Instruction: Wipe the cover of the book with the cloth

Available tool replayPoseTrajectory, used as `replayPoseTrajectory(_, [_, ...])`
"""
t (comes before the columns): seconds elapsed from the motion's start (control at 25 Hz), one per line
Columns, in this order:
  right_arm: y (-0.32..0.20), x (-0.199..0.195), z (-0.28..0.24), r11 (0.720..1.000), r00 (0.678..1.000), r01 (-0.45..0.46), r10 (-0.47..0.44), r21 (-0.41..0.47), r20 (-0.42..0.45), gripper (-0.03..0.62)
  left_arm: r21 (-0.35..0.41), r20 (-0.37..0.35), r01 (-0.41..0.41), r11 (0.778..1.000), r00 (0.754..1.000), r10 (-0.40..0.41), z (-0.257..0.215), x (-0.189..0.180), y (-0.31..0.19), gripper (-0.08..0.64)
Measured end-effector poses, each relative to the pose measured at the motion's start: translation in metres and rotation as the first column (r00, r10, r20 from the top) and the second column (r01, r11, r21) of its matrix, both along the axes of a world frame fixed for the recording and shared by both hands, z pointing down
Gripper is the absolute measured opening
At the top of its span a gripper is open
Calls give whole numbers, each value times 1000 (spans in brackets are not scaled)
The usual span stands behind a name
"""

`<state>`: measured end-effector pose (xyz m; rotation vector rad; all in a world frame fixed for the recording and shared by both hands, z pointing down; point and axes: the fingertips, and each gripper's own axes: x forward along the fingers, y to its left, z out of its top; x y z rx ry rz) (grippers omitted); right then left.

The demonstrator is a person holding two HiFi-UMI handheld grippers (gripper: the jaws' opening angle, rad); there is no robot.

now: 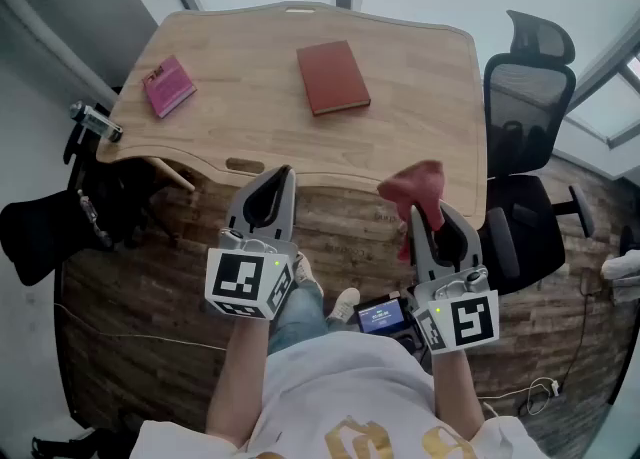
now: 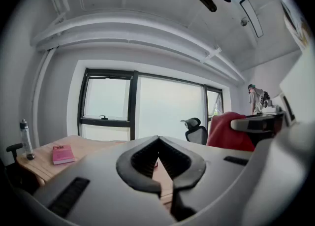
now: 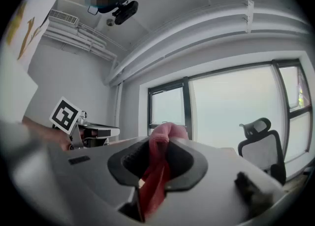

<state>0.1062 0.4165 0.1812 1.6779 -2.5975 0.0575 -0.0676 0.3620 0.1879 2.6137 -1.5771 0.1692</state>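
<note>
Right gripper point(image 1: 427, 211): I have it clamped on the red cloth point(image 1: 415, 187), which bunches up past the tips and trails back between the jaws.
Left gripper point(image 1: 284, 173): jaws pressed together with nothing in them, held off the near edge of the table point(image 1: 420, 137).
Book point(image 1: 332, 77): the red-brown one lies flat mid-table, ahead of the right gripper and off to its left, well apart from it.
Book's long axis: runs roughly away from me, a little skewed.
Nearer hand: the left tips are closer to it, but the cloth is in the right.
Other book: a pink book point(image 1: 168, 85) lies far left; I judge it isn't the target.
Next move, my guess: carry the cloth forward and leftward, then down onto the cover.
</note>
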Motion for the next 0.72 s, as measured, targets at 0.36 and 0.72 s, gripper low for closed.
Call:
replayPoseTrajectory(0.36, [2, -9, 1, 1000, 1000, 6, -6, -3, -2, 84, 7, 6, 22, 1000, 1000, -22, -1, -12, 3, 9])
replayPoseTrajectory(0.72, [4, -4, -3, 1000, 1000, 9, -9, 11, 25, 84, 39, 36, 55, 998, 998, -56, -8, -12, 7, 9])
